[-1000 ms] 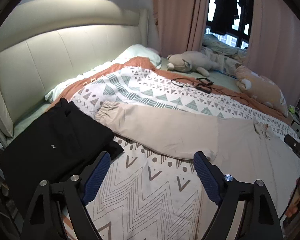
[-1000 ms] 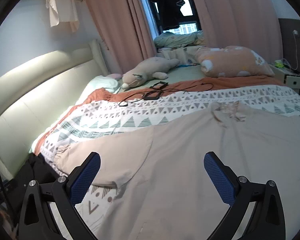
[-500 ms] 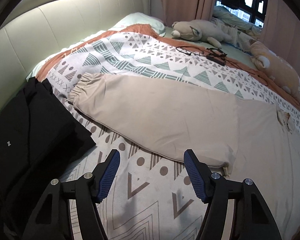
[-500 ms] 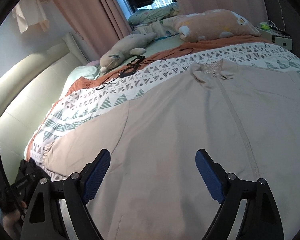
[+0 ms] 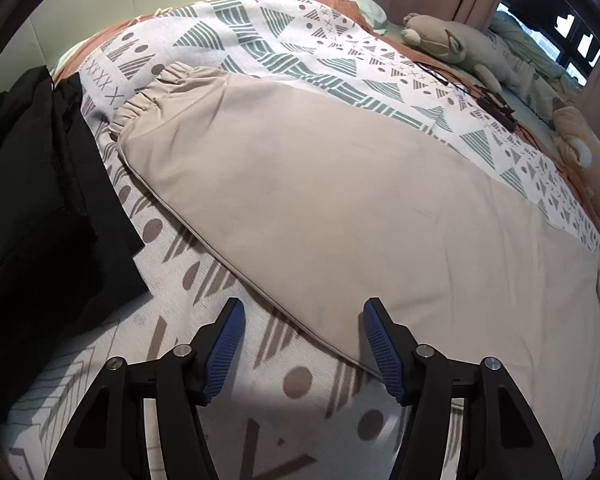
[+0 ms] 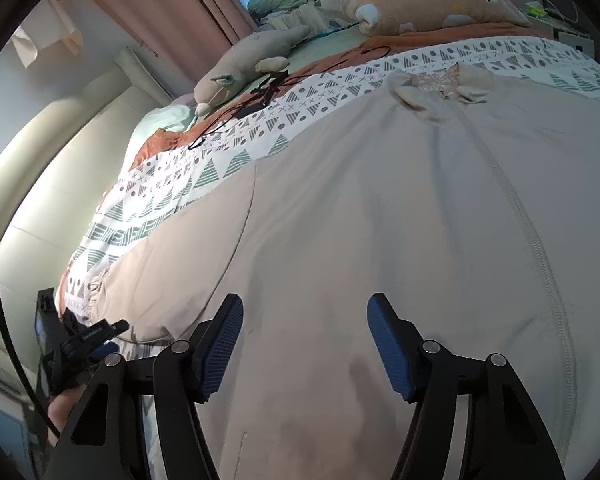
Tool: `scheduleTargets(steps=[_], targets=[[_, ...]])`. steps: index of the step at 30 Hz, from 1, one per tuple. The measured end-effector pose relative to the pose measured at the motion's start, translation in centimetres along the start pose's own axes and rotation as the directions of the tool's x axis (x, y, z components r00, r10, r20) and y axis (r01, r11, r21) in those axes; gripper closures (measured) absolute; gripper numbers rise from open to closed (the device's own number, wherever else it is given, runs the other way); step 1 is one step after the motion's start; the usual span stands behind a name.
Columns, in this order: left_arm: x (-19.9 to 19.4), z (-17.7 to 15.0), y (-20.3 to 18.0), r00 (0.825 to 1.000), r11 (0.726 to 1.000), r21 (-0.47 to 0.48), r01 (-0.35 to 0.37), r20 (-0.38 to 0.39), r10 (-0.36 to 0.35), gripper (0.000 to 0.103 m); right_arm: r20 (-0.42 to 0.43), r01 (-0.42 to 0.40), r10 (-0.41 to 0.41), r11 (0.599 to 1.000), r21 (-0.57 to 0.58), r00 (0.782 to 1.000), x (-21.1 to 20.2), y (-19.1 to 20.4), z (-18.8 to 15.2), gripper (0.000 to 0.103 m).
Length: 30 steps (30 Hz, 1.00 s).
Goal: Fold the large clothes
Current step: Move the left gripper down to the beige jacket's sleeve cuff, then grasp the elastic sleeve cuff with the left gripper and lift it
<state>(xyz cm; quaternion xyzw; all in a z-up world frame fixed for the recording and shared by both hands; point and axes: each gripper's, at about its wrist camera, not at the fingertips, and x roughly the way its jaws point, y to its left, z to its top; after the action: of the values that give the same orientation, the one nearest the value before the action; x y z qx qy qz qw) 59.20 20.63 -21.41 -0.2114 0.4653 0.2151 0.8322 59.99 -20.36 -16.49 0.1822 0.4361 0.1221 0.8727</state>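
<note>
A large beige zip jacket [image 6: 380, 220] lies spread flat on the patterned bed cover [image 5: 300, 24], collar toward the far side. Its sleeve [image 5: 300, 184] stretches left to a gathered cuff [image 5: 148, 96]. My left gripper [image 5: 304, 340] is open and empty, low over the sleeve's near edge. My right gripper [image 6: 304, 340] is open and empty, low over the jacket's lower body, left of the zip [image 6: 532, 240]. The left gripper also shows at the lower left of the right wrist view [image 6: 80, 340].
A black garment [image 5: 40, 200] lies on the bed at the left, beside the cuff. Plush toys [image 5: 452, 40], a black cable with a device [image 6: 268, 88] and an orange pillow [image 6: 440, 4] lie at the far side. A padded headboard [image 6: 40, 160] runs along the left.
Both grippers have dropped closer to the jacket and tilted down. The left one has come in over the sleeve's near edge; the right one over the jacket body. Both stay open.
</note>
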Motion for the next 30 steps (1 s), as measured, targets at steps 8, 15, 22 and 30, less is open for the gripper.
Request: scheduleTargets(steps=[8, 15, 22, 30], targets=[[-3.0, 1.7, 0.1, 0.988, 0.998, 0.026, 0.062, 0.140, -0.065, 0.101, -0.044, -0.121, 0.125, 0.990, 0.076, 0.991, 2.7, -0.1, -0.5, 0.081], [-7.7, 4.3, -1.9, 0.970, 0.987, 0.076, 0.144, 0.187, -0.156, 0.101, -0.067, -0.259, 0.264, 0.963, 0.071, 0.962, 5.4, 3.6, 0.0, 0.087], [-11.3, 5.3, -4.5, 0.941, 0.963, 0.154, 0.223, 0.226, -0.254, 0.102, -0.166, -0.330, 0.344, 0.938, 0.108, 0.924, 10.7, 5.5, -0.8, 0.096], [-14.9, 3.8, -9.1, 0.873, 0.895, 0.302, 0.328, 0.264, -0.409, 0.102, -0.273, -0.370, 0.399, 0.916, 0.154, 0.875, 14.5, 7.2, -3.6, 0.098]])
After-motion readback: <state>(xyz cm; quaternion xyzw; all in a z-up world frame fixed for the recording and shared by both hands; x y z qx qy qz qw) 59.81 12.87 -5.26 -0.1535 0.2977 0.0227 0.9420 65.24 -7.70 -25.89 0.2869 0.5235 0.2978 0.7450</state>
